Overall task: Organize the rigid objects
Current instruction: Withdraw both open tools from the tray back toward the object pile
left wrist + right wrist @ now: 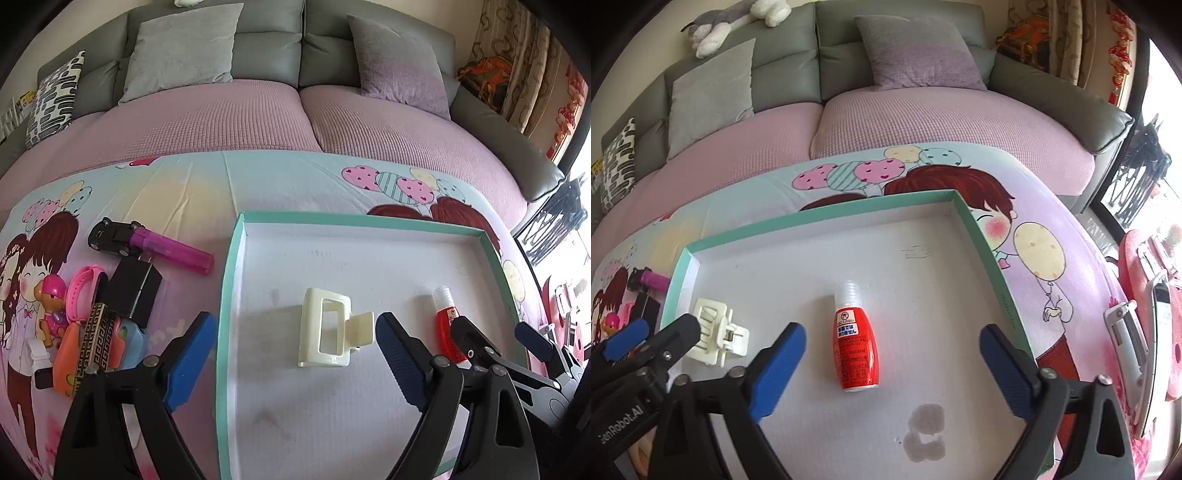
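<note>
rigid objects here sit in two groups: some lie in the shallow teal-rimmed tray (pixel 231 280), the others wait on the cartoon-print sheet (pixel 207 184) to its left. inside the tray you have a cream hair claw clip (pixel 327 328) lying on its side on the white floor, and to its right a red bottle with a clear cap (pixel 855 350), cap pointing toward the sofa. the two are apart, not touching. a greyish stain (pixel 925 435) marks the tray floor nearer you than the bottle.

your left gripper (pixel 295 354) hovers just over the near part of the tray with its jaws spread wide, the clip lying between the blue pads and touched by neither. your right gripper (pixel 892 365) is likewise wide apart, the red bottle lying between its pads, free of both.

left of the tray, on the sheet, a black toy car (pixel 114 236) touches the end of a magenta lighter (pixel 173 251). nearer you lie a black charger plug (pixel 135 291), a pink wristband (pixel 83 288), a small pink-helmeted toy figure (pixel 53 306), a black and gold patterned box (pixel 98 332) and an orange item (pixel 66 350) beside a pale blue one (pixel 131 343), all crowded together.

beyond the sheet is a grey sofa (pixel 266 51) with a pink cover (pixel 221 118) and grey cushions (pixel 181 48). a plush toy (pixel 735 22) rests on its backrest in the right wrist view.
</note>
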`<action>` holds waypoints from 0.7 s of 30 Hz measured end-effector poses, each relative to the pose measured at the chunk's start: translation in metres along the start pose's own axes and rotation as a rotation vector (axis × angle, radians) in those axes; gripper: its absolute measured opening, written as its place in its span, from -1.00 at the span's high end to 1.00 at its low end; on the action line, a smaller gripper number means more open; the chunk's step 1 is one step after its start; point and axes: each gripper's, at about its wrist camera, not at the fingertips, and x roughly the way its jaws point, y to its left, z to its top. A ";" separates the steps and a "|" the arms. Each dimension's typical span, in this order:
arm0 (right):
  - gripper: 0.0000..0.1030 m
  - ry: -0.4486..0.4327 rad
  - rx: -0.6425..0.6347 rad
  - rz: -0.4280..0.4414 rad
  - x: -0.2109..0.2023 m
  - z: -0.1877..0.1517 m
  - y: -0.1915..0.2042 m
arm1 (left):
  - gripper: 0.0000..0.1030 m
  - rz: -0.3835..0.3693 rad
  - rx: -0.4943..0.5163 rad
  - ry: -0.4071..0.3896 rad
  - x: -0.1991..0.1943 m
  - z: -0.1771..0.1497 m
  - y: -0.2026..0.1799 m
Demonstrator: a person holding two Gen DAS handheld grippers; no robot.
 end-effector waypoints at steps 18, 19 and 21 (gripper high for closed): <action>-1.00 -0.087 0.003 0.104 -0.018 0.006 0.018 | -1.00 0.005 -0.086 -0.117 -0.039 0.007 0.037; -1.00 -0.087 -0.013 0.114 -0.020 0.006 0.025 | -1.00 0.018 -0.107 -0.126 -0.043 0.007 0.046; -1.00 -0.097 -0.049 0.146 -0.024 0.007 0.041 | -1.00 0.060 -0.140 -0.134 -0.051 0.006 0.066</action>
